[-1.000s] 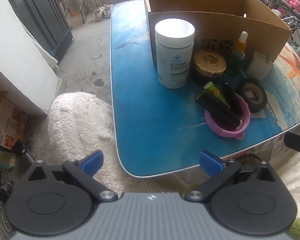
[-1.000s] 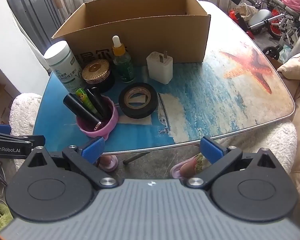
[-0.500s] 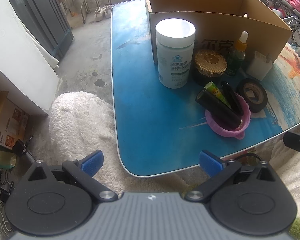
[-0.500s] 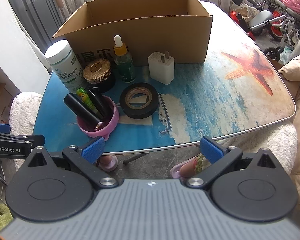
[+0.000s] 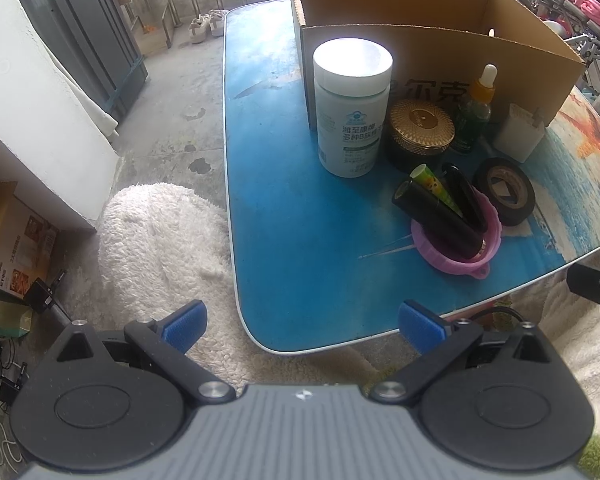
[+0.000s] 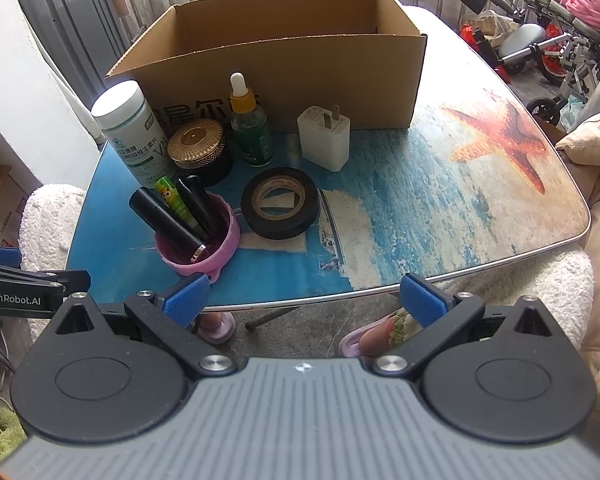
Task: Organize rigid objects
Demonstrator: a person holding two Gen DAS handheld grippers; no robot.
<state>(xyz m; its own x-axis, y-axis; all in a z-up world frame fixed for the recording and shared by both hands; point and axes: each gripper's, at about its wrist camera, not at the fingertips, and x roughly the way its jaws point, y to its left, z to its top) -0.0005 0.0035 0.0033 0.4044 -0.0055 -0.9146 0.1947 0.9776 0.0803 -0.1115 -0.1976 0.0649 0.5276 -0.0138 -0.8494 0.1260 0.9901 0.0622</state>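
Note:
An open cardboard box (image 6: 284,60) stands at the back of the table. In front of it stand a white pill bottle (image 6: 130,132), a gold-lidded black jar (image 6: 198,148), a dropper bottle (image 6: 250,126) and a white charger (image 6: 324,142). Nearer lie a black tape roll (image 6: 280,202) and a pink cup (image 6: 204,240) holding dark tubes and a green one. The same items show in the left wrist view: bottle (image 5: 350,108), cup (image 5: 456,240), tape (image 5: 504,190). My left gripper (image 5: 302,326) and right gripper (image 6: 304,298) are open and empty, just off the table's near edge.
The table (image 6: 440,200) has a sea print with an orange starfish (image 6: 500,136). White fluffy cushions (image 5: 160,240) lie on the floor around it. A wheelchair (image 6: 540,40) stands at the far right. A grey cabinet (image 5: 80,32) is at the left.
The right gripper has moved forward slightly toward the table; the objects look a little larger. The left view is almost unchanged. Both grippers stay open.

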